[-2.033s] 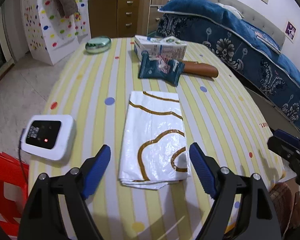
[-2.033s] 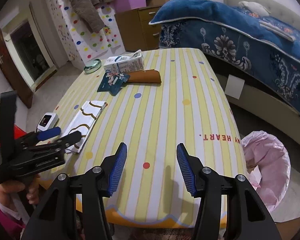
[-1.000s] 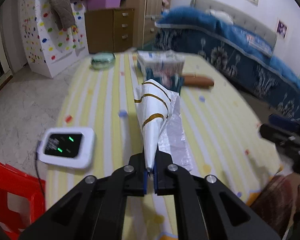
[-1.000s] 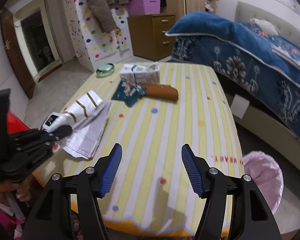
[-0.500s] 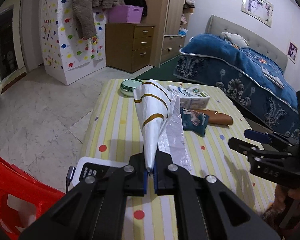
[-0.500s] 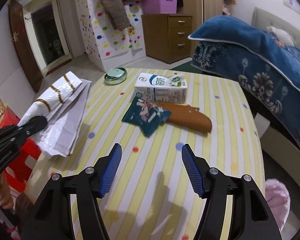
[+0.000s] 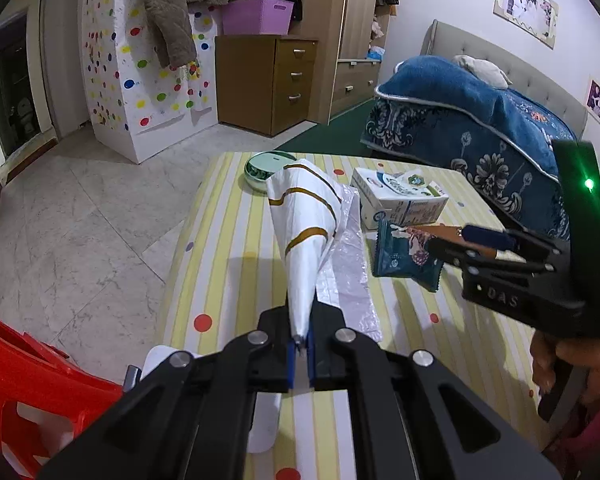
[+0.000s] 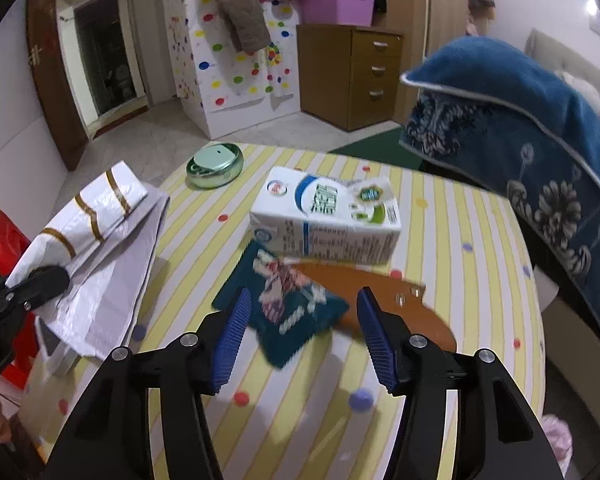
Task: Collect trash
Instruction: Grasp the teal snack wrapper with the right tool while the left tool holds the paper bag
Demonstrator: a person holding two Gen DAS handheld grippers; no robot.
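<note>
Now: right gripper (image 8: 300, 336) has its jaws apart, just been narrowing, nothing pinched yet. Teal snack packet (image 8: 282, 306) lies flat directly ahead and below, between the fingers' line, its long axis slanting from milk carton (image 8: 326, 218) toward the near table edge. Packet touches the carton's near side and overlaps the brown case (image 8: 392, 304). Right gripper is the nearer one. Left gripper (image 7: 299, 354) is clamped on the white bag (image 7: 306, 240), left of the carton. Count: one packet, one carton, one case, one green tin (image 8: 215, 165), one bag.
</note>
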